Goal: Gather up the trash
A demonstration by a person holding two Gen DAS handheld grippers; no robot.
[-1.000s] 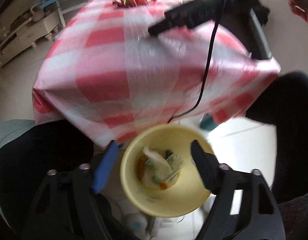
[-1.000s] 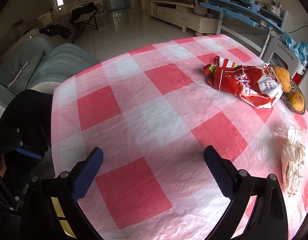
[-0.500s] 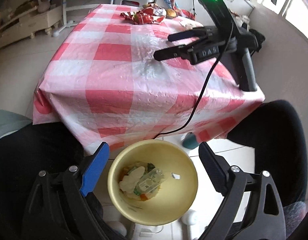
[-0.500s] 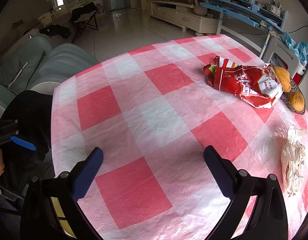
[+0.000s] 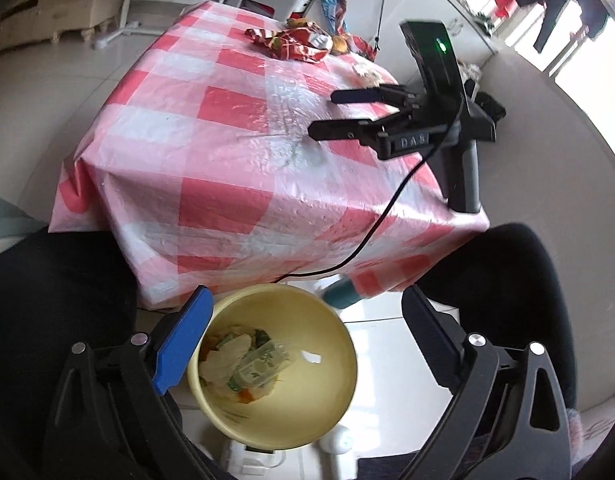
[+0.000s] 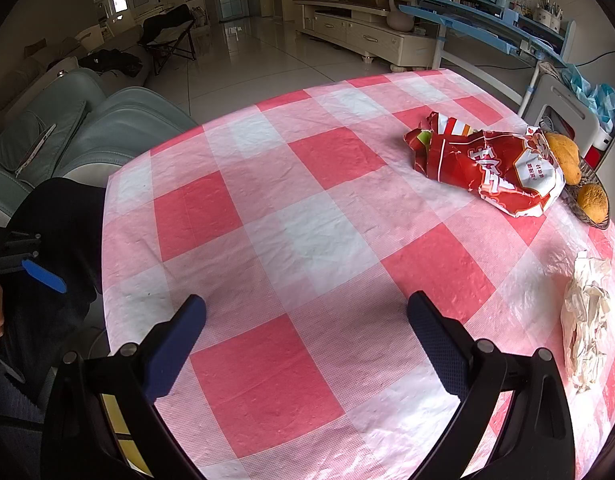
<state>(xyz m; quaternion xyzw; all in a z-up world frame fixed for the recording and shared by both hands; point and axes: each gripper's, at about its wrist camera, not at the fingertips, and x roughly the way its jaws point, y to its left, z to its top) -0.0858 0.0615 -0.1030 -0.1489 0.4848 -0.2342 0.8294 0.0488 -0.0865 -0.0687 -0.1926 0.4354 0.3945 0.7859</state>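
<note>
Now left tool [image 5: 303,320] has risen higher above yellow bin [image 5: 331,396], jaws apart.

Checkered tablecloth [image 6: 307,240], fruit basket [image 6: 587,200]

Your left gripper [image 5: 303,328] now sits higher and farther back from the yellow bin [image 5: 275,364] than a second ago, so the left wrist view takes in the whole checkered table [image 5: 227,152] up to the red snack bag [image 5: 295,42] at its far edge. Its fingers, which stood close against the bin's rim a second ago, are now spread wide, with the blue pad [image 5: 183,340] over the rim's left side and the other finger well clear on the right. The wrappers [image 5: 243,364] in the bin lie flatter and shifted toward its left wall. In the right wrist view, your left gripper's blue pad [image 6: 43,276] has risen beside the table's left edge.
</note>
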